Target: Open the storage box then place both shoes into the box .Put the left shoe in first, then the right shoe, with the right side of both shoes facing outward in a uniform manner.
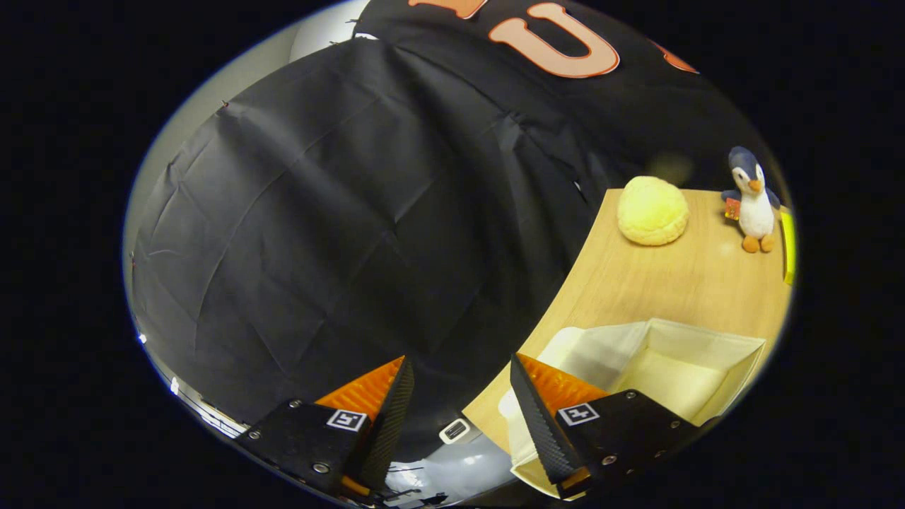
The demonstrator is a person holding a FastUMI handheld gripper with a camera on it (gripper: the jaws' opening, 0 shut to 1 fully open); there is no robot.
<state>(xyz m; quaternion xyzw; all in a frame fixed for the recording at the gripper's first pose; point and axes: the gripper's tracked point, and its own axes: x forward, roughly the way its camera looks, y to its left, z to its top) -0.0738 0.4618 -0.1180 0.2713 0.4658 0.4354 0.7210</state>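
The storage box (679,367) is cream fabric and stands open on the wooden table (679,283), its inside bare as far as I can see. It lies just ahead of and partly under my right finger. My gripper (459,371) is open, with nothing between its fingers. It hangs over the table's left edge and points mostly at the black cloth wall. The left finger is off the table, over the floor side.
Beyond the box, a yellow bun-shaped plush (652,210) and a penguin plush (751,200) sit at the far end of the table. A yellow-green object (787,247) lies past the penguin. A small white tag (454,430) lies on the floor below the fingers.
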